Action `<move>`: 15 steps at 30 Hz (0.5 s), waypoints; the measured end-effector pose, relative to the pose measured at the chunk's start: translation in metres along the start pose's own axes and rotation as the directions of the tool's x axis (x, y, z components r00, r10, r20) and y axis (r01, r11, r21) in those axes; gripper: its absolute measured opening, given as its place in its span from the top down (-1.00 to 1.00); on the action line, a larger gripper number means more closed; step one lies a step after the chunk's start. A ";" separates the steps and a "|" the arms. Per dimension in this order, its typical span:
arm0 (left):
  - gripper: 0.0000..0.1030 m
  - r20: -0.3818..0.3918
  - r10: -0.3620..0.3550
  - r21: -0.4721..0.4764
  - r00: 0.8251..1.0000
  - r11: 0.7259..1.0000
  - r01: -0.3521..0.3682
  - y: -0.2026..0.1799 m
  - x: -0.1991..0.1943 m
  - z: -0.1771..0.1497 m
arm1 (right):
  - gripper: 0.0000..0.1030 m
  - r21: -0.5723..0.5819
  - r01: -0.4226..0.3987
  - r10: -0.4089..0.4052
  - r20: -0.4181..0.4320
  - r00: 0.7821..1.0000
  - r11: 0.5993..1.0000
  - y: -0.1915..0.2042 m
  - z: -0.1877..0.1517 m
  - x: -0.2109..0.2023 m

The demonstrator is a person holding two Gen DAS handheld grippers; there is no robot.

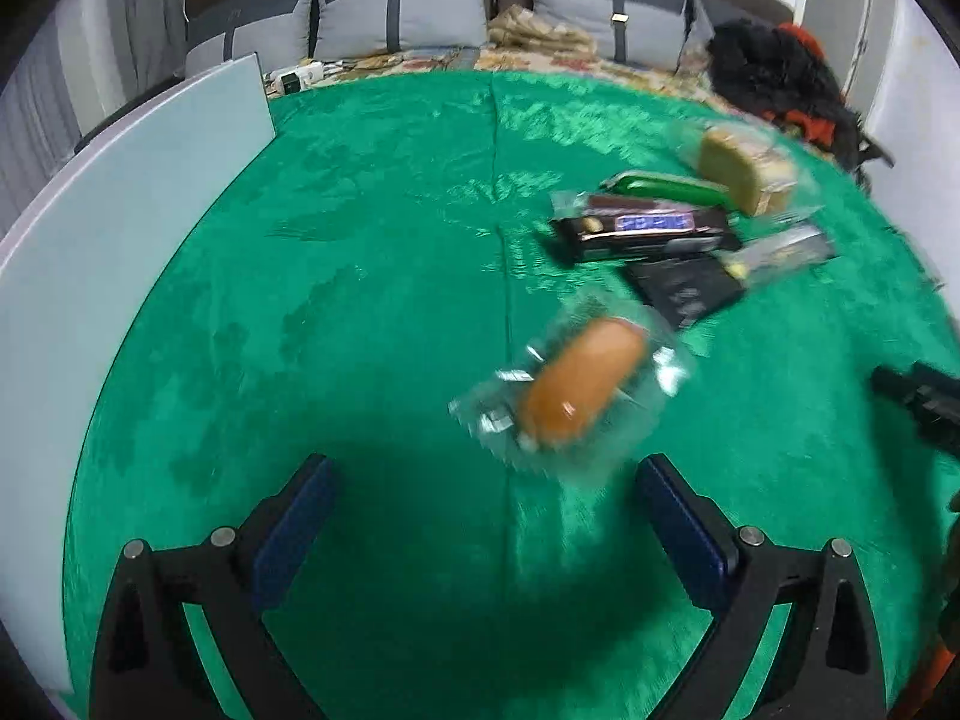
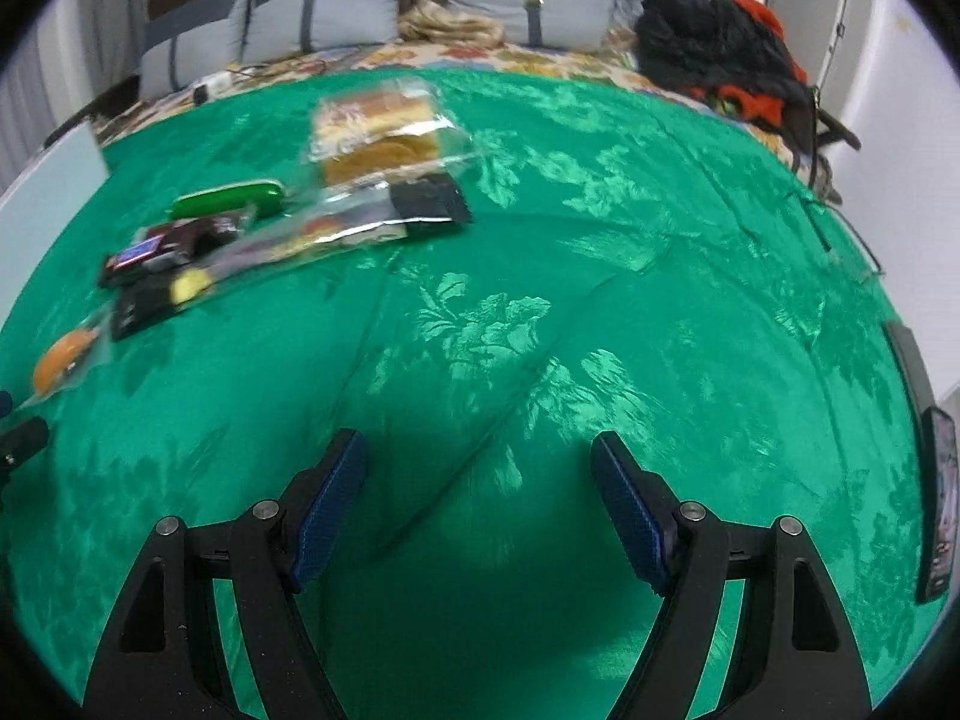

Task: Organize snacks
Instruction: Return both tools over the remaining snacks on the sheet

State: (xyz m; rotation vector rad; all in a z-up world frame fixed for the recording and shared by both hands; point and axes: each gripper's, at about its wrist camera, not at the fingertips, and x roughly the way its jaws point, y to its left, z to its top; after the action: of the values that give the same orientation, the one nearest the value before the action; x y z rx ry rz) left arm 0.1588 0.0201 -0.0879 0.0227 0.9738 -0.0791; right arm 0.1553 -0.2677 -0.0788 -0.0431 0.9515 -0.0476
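Note:
A bun in a clear wrapper [image 1: 579, 396] lies on the green cloth just ahead of my left gripper [image 1: 483, 474], which is open and empty. Behind it lie a dark chocolate bar [image 1: 642, 228], a black packet [image 1: 684, 291], a silvery packet [image 1: 780, 252], a green pouch [image 1: 666, 186] and wrapped cake slices [image 1: 744, 171]. My right gripper [image 2: 480, 450] is open and empty over bare cloth. In the right wrist view the snack pile is at the upper left: cake [image 2: 378, 138], silvery packet [image 2: 336, 228], green pouch [image 2: 228, 198], bun [image 2: 60, 363].
A white board [image 1: 120, 228] stands along the left side of the green cloth [image 1: 390, 210]. A dark and red clothes heap [image 2: 714, 48] lies at the far right. A phone [image 2: 939, 504] lies at the right edge. The other gripper shows at the right edge of the left view [image 1: 924, 402].

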 end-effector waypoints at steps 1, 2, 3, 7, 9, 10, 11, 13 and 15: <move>-0.97 0.022 0.003 0.003 1.000 1.000 -0.003 -0.001 0.002 0.003 | -0.59 0.021 -0.004 0.004 0.007 1.000 1.000 -0.003 0.003 0.000; -1.00 0.027 0.000 -0.004 1.000 1.000 0.000 0.000 0.005 0.003 | -0.67 0.045 -0.006 0.005 0.016 1.000 0.999 -0.006 0.004 0.001; -1.00 0.030 0.008 -0.013 1.000 1.000 -0.008 0.000 0.007 0.003 | -0.70 0.067 0.007 -0.008 0.026 1.000 0.998 -0.007 0.007 0.005; -1.00 0.028 0.016 -0.025 0.999 1.000 -0.015 0.001 0.013 0.010 | -0.86 0.098 0.027 -0.029 0.017 0.999 0.995 -0.007 0.017 0.010; -1.00 0.028 0.014 -0.027 0.999 1.000 -0.013 0.002 0.015 0.010 | -0.86 0.102 0.027 -0.029 0.017 0.999 0.994 -0.008 0.016 0.010; -1.00 0.028 0.015 -0.026 0.999 1.000 -0.014 0.002 0.015 0.011 | -0.86 0.104 0.024 -0.026 0.017 1.000 0.994 -0.008 0.016 0.011; -1.00 0.028 0.015 -0.026 0.999 1.000 -0.014 0.002 0.015 0.011 | -0.87 0.107 0.022 -0.024 0.019 1.000 0.994 -0.009 0.016 0.010; -1.00 0.028 0.015 -0.026 0.999 1.000 -0.015 0.002 0.015 0.011 | -0.87 0.106 0.021 -0.023 0.018 1.000 0.994 -0.009 0.015 0.010; -1.00 0.028 0.015 -0.026 0.999 1.000 -0.014 0.002 0.015 0.011 | -0.87 0.107 0.021 -0.024 0.019 1.000 0.994 -0.009 0.015 0.010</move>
State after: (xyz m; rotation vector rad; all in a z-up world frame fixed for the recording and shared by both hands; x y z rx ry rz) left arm 0.1762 0.0206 -0.0940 0.0052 0.9462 -0.0534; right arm 0.1737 -0.2767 -0.0779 0.0444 0.9264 -0.1186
